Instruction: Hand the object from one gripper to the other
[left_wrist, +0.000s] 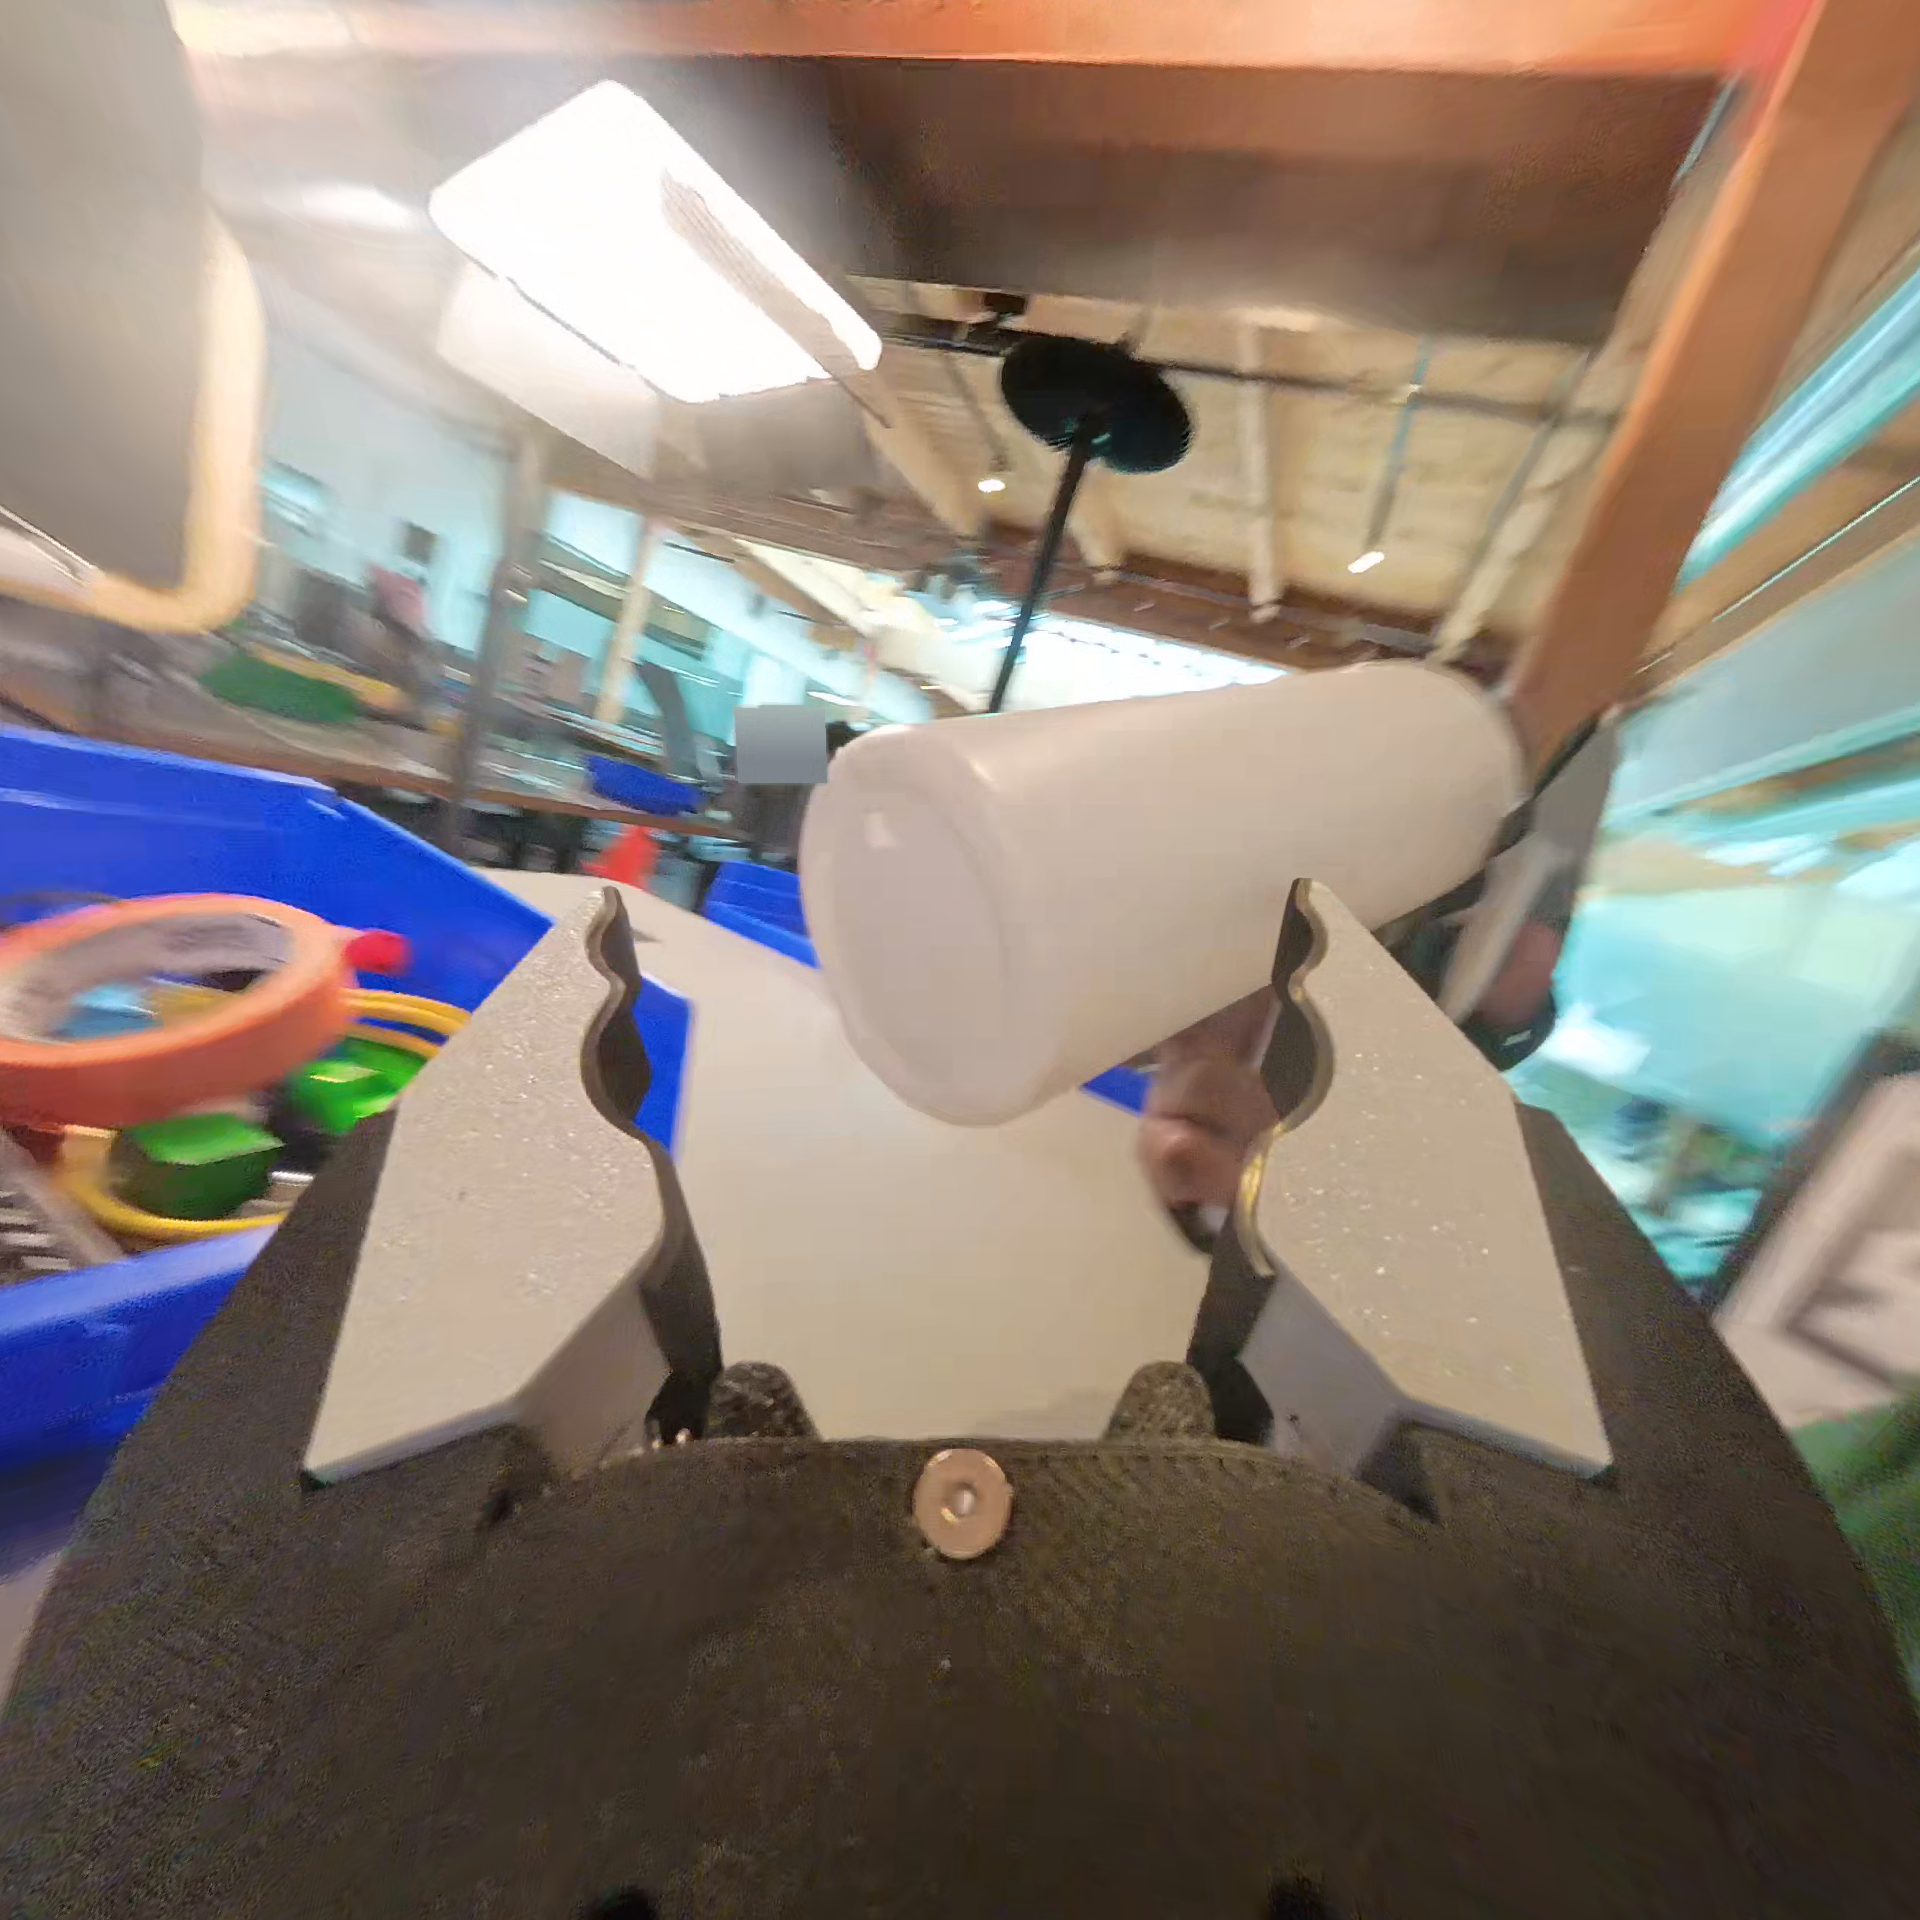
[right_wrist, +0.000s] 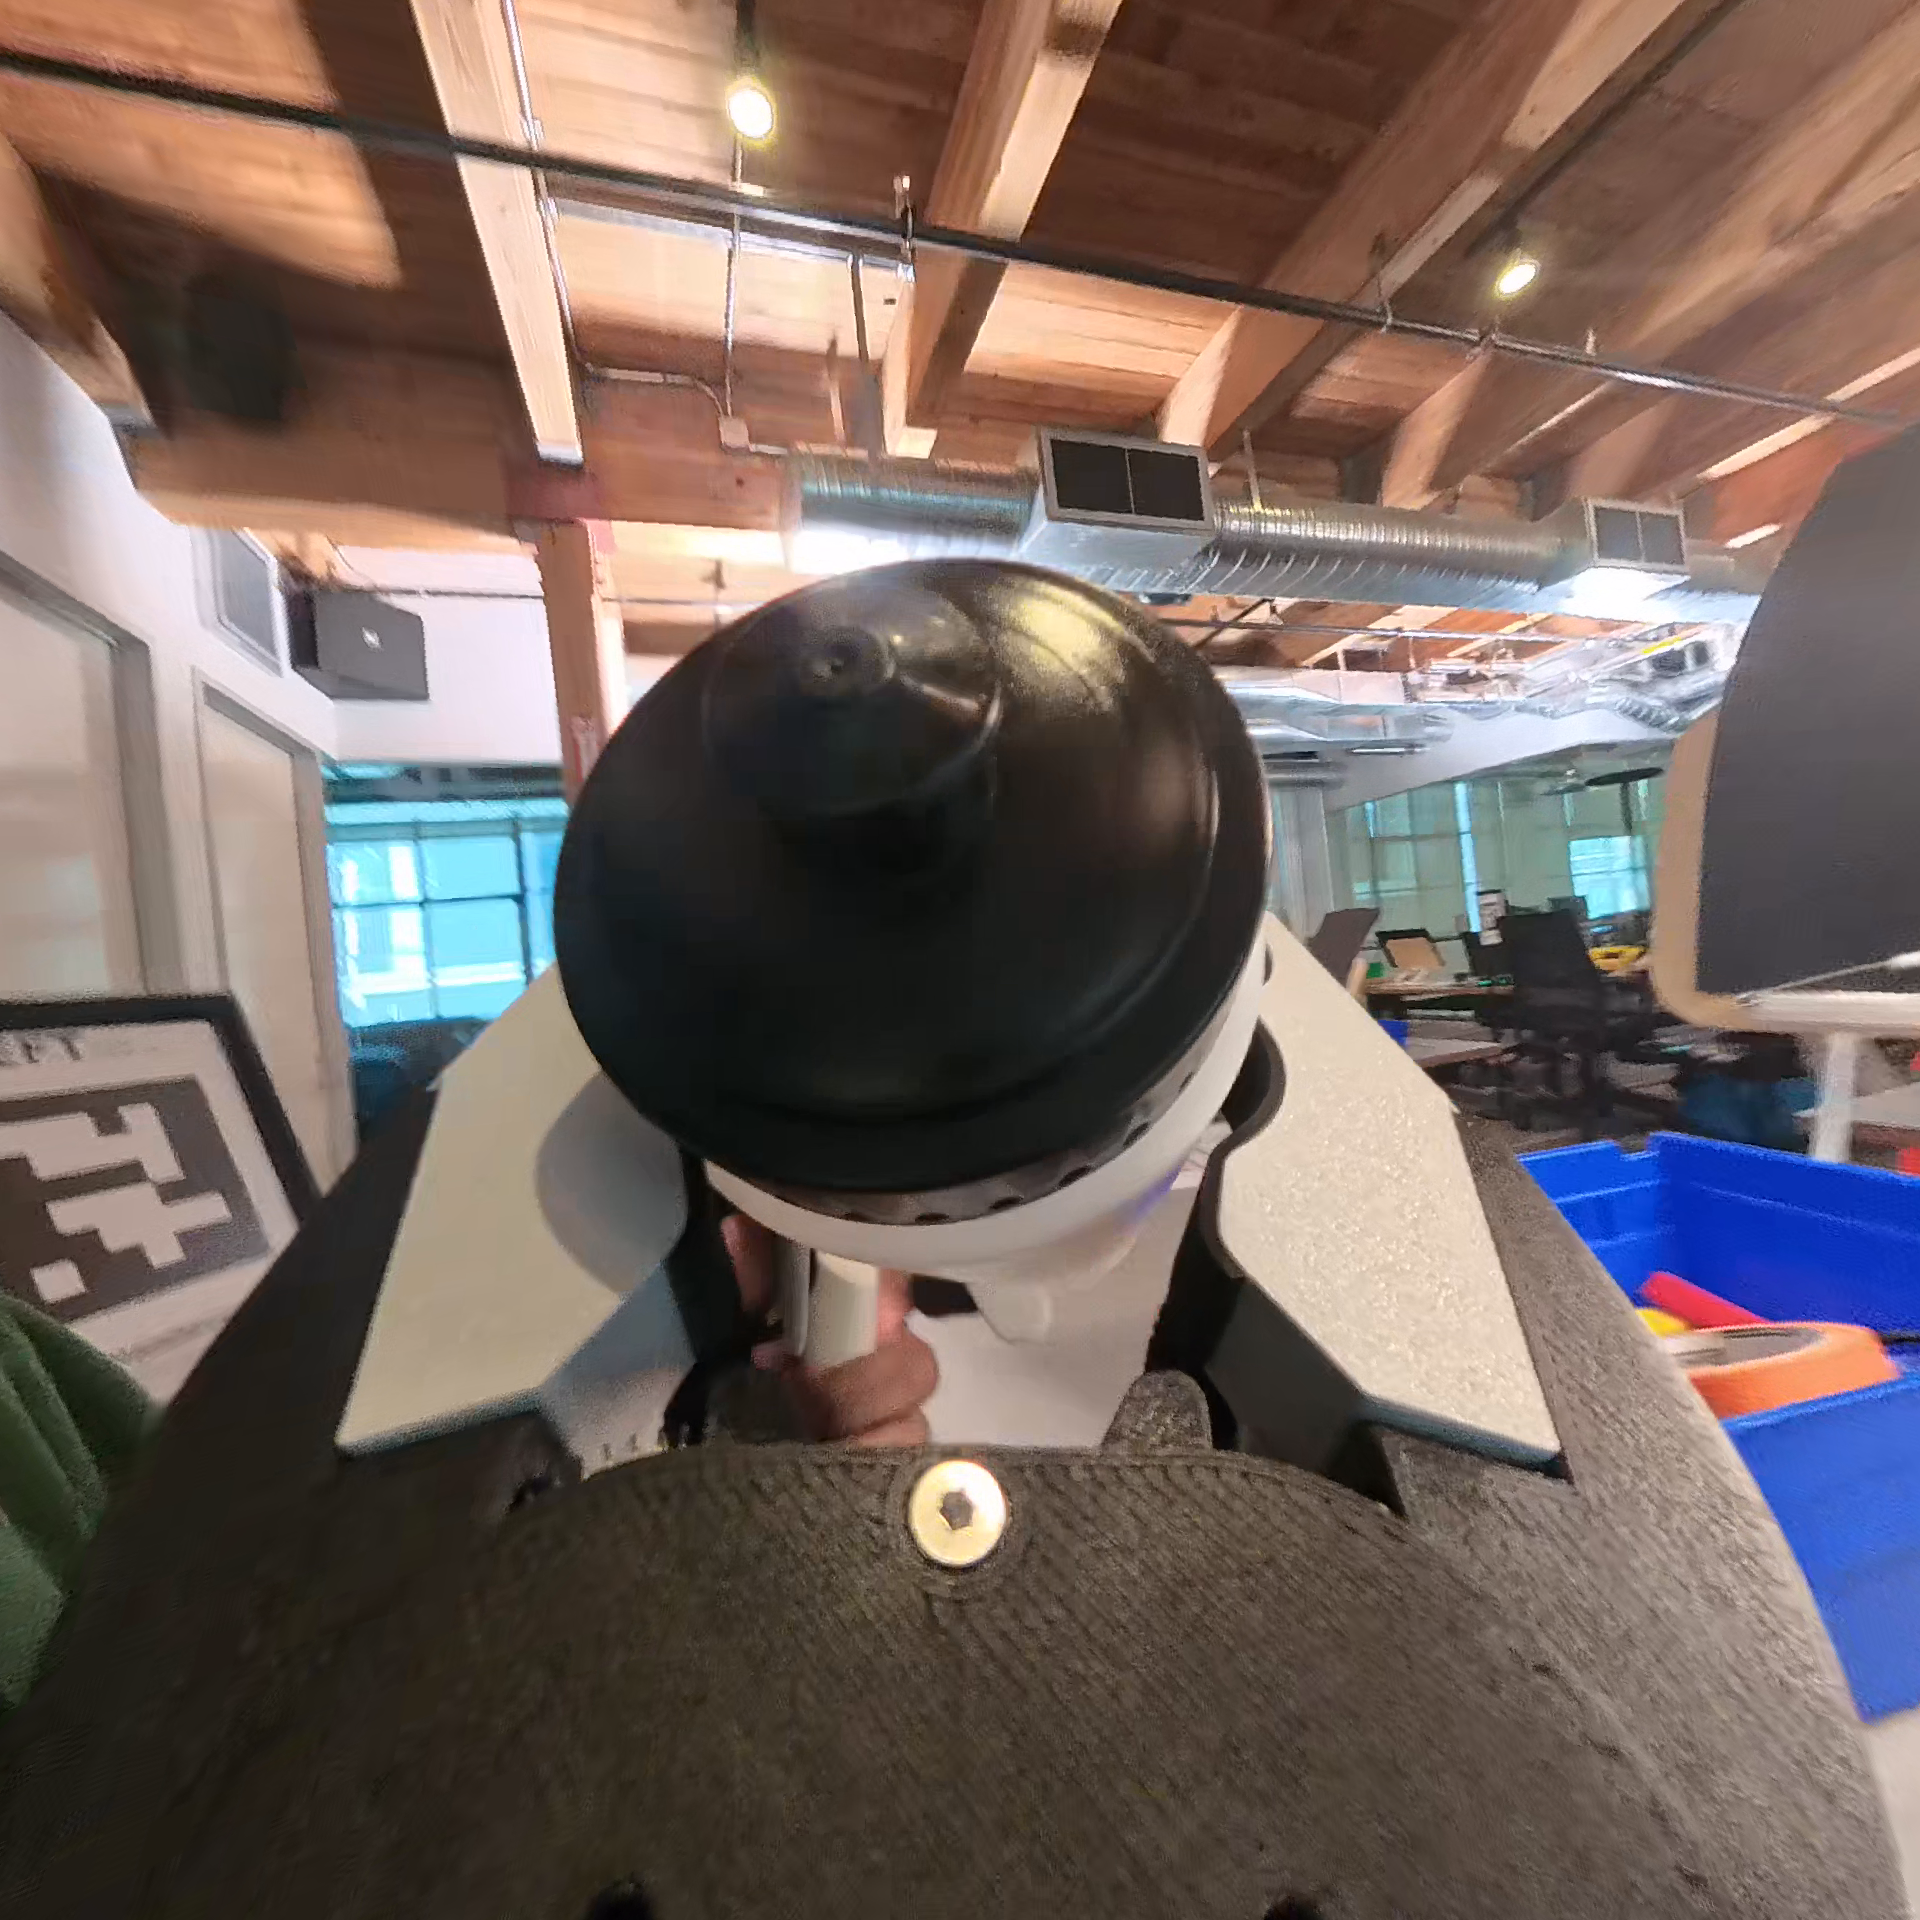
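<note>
A white plastic bottle with a black cap is held in the air, lying nearly level. My right gripper is shut on the bottle just below the cap; the cap hides its fingertips. In the left wrist view the right gripper shows at the bottle's far end. My left gripper is open and empty. The bottle's flat base points toward it and sits at or just beyond its fingertips, nearer the right finger. Nothing is between the left pads.
A blue bin at the left holds an orange tape roll, green blocks and yellow cable; it also shows in the right wrist view. A white tabletop lies below. A hand and a black-and-white marker board are close by.
</note>
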